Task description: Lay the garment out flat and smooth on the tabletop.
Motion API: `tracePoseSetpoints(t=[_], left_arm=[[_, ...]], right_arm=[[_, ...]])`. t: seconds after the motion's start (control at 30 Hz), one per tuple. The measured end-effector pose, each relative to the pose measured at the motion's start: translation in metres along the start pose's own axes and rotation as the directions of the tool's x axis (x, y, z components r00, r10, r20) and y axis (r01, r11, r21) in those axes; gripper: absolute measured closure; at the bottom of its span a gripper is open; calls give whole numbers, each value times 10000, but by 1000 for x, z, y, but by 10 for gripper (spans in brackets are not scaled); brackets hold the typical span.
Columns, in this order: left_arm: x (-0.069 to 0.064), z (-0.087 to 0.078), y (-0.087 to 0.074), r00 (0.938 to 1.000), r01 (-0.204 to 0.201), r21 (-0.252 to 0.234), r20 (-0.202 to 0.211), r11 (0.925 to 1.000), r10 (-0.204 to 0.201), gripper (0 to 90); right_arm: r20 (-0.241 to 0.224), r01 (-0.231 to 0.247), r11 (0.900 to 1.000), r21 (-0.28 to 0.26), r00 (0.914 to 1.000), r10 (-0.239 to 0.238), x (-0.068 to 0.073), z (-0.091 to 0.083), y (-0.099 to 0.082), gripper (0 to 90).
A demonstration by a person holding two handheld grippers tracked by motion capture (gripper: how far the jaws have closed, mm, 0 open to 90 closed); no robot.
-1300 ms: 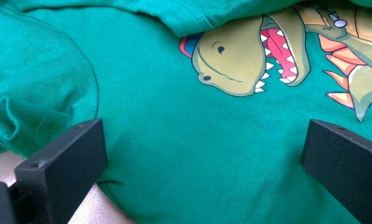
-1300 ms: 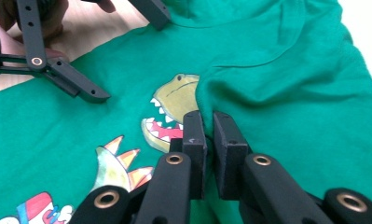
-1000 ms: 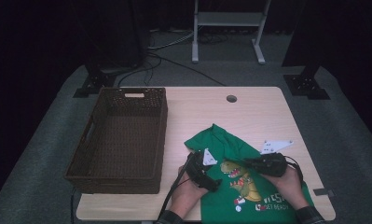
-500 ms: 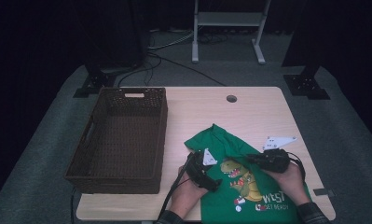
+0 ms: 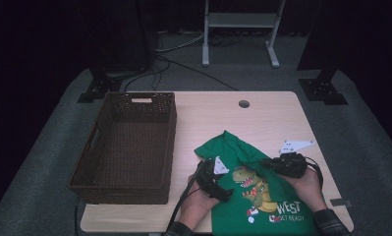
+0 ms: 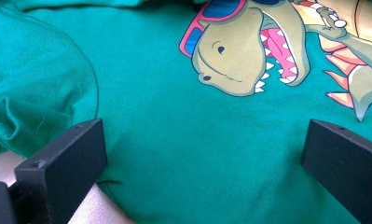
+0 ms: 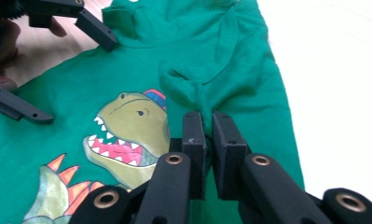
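Shifted slightly since before, the right gripper [image 7: 207, 122] pinches a fold of one green dinosaur T-shirt [image 7: 230, 60]; the left gripper [image 6: 202, 154] stands spread upon it, beside one wicker basket [image 5: 127, 147].

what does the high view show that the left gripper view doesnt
High view alone: the wicker basket, the wooden table, both hands, and the right tool pinching a fold of the green shirt. Left gripper view alone: close detail of the dinosaur print's sunglasses and teeth, with the left tool open over the cloth. Both share the shirt and the dinosaur.
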State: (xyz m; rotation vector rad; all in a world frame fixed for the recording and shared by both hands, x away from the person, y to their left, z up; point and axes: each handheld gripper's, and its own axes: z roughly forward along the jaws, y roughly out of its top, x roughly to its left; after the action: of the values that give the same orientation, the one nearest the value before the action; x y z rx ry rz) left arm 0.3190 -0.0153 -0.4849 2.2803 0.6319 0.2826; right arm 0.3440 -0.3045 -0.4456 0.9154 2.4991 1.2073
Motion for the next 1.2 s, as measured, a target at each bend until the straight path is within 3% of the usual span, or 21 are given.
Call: tracePoseSetpoints(t=[1.2], left_arm=[[0,0,0,10000,-7,6,1,10000,7,0]], right_arm=[[726,-431,9991,35,9964,427,-31,5,1,861]])
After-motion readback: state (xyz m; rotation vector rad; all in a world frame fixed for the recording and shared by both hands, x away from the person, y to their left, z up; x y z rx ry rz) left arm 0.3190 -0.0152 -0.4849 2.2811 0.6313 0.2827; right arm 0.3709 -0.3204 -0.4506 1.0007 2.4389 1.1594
